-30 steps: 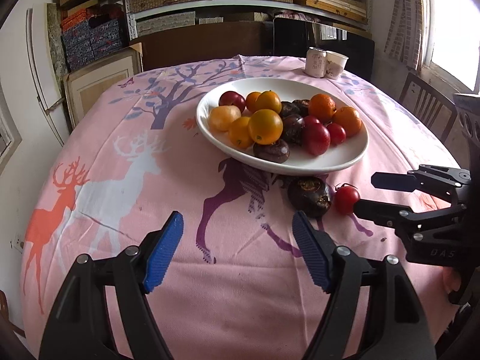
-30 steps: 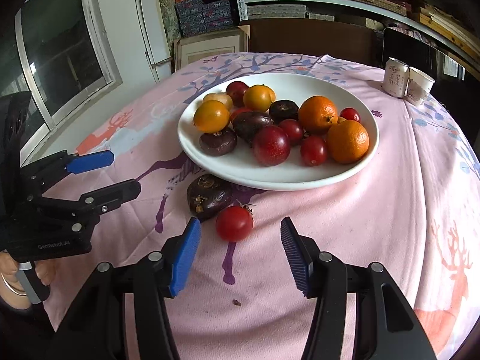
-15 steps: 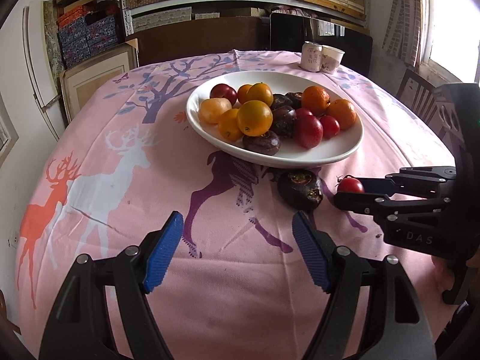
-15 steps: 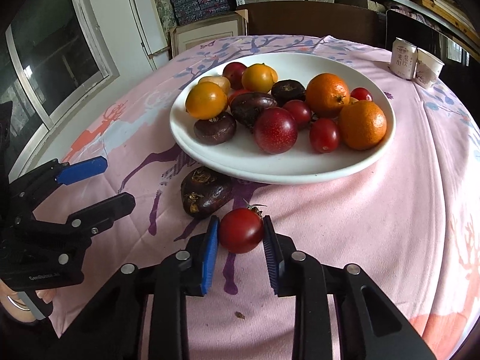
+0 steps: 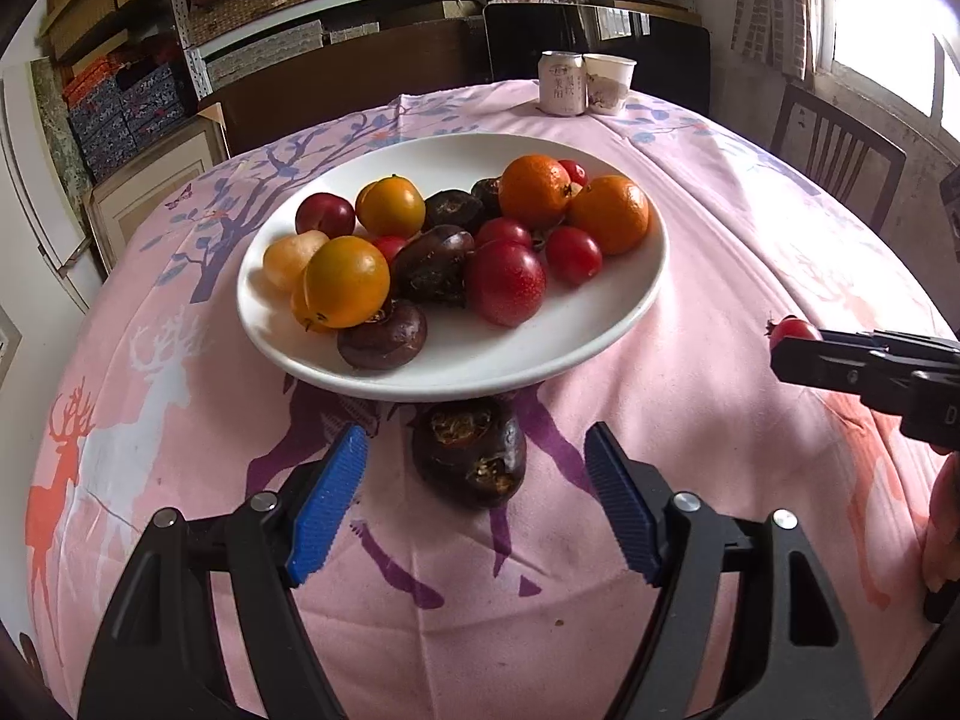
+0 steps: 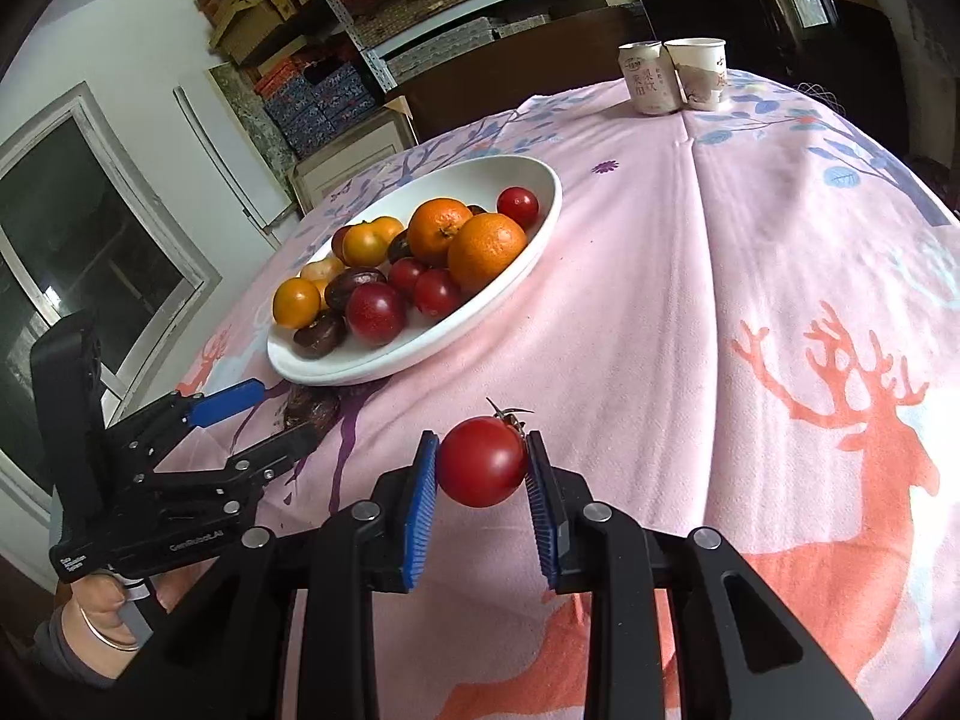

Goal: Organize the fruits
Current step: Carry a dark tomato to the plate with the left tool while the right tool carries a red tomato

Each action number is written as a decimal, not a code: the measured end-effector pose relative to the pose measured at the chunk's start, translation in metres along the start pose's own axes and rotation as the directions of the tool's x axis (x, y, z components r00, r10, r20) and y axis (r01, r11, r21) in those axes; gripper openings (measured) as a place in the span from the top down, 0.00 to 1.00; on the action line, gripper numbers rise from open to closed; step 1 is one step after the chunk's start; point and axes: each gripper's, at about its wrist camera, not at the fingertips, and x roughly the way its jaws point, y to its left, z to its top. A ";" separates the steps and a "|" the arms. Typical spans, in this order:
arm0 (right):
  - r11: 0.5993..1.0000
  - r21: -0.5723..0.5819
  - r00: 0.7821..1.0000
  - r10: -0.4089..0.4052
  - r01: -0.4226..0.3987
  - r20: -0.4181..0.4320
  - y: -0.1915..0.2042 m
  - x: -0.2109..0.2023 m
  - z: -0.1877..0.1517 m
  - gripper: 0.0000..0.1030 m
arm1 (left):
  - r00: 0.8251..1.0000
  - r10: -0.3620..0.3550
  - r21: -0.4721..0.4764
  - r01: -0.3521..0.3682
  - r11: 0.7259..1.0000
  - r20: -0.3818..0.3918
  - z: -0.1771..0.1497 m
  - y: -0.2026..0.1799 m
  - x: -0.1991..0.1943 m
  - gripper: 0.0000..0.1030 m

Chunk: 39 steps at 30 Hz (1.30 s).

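"GenRobot.AI" lettering on left hand-held gripper (image 6: 264, 414), Chinese-labelled can (image 6: 649, 77) beyond.

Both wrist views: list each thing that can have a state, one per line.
Right claw: shut on the cherry tomato, held above the cloth.
Left claw: open, straddling the dark fruit without touching it.
Dark fruit: resting on the tablecloth, by the plate's near rim.
White plate: upright, loaded with fruit.
Can: upright.
Paper cup: upright, beside the can.

A glossy white ceramic-looking plate (image 5: 630, 312) rests on matt pink printed cloth (image 5: 690, 420); the smooth red tomato (image 6: 483, 461) shines between ribbed blue pads (image 6: 420, 498).
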 end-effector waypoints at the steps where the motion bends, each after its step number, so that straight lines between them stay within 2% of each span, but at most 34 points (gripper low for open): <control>1: 1.000 -0.005 1.000 0.002 -0.002 0.000 0.001 0.000 0.000 0.72 | 1.000 -0.003 -0.002 0.002 1.000 -0.007 0.000 -0.001 0.003 0.29; 2: 1.000 -0.011 1.000 0.001 -0.001 -0.001 0.002 0.000 0.000 0.72 | 1.000 -0.009 -0.007 0.009 1.000 -0.013 0.000 -0.001 0.006 0.29; 4: 1.000 -0.017 1.000 0.005 -0.005 -0.003 0.002 0.000 0.001 0.72 | 0.999 -0.010 -0.019 0.010 1.000 -0.036 0.000 0.002 0.013 0.58; 7: 1.000 -0.005 1.000 0.015 -0.015 -0.004 -0.001 -0.001 0.001 0.72 | 0.998 -0.040 -0.052 0.038 0.998 -0.037 0.000 0.009 0.013 0.59; 11: 1.000 -0.008 1.000 0.017 -0.017 0.001 0.000 -0.002 0.001 0.72 | 0.998 -0.052 -0.050 0.051 0.997 -0.019 -0.004 0.008 0.007 0.59; 18: 0.999 -0.029 1.000 0.015 -0.015 0.010 0.005 -0.004 0.000 0.72 | 0.995 -0.080 -0.086 0.086 0.993 0.064 -0.013 0.022 -0.033 0.59; 22: 0.998 -0.055 1.000 0.008 -0.006 0.022 0.015 -0.006 0.007 0.72 | 0.991 -0.078 -0.112 0.090 0.990 0.112 -0.006 0.038 -0.052 0.59; 25: 0.998 -0.055 0.999 0.038 -0.037 0.030 0.027 -0.007 0.031 0.71 | 0.989 -0.073 -0.123 0.089 0.988 0.132 0.014 0.047 -0.056 0.59; 30: 0.992 -0.122 0.997 0.042 -0.034 0.066 0.064 -0.001 0.097 0.71 | 0.986 -0.054 -0.125 0.074 0.989 0.158 0.059 0.054 -0.042 0.59; 34: 0.995 -0.099 0.999 0.036 -0.034 0.024 0.073 0.034 0.144 0.71 | 0.990 -0.046 -0.135 0.064 0.989 0.134 0.084 0.058 -0.016 0.59; 37: 0.994 -0.107 1.000 -0.001 0.000 -0.003 0.080 0.063 0.160 0.70 | 0.993 -0.044 -0.130 0.059 0.990 0.112 0.097 0.059 -0.001 0.58; 38: 0.994 -0.112 1.000 -0.013 0.012 -0.009 0.082 0.070 0.163 0.65 | 0.993 -0.044 -0.124 0.057 0.991 0.106 0.100 0.059 0.002 0.56; 39: 0.994 -0.109 1.000 -0.019 0.018 -0.010 0.083 0.074 0.164 0.60 | 0.994 -0.031 -0.120 0.043 0.992 0.105 0.101 0.060 0.004 0.44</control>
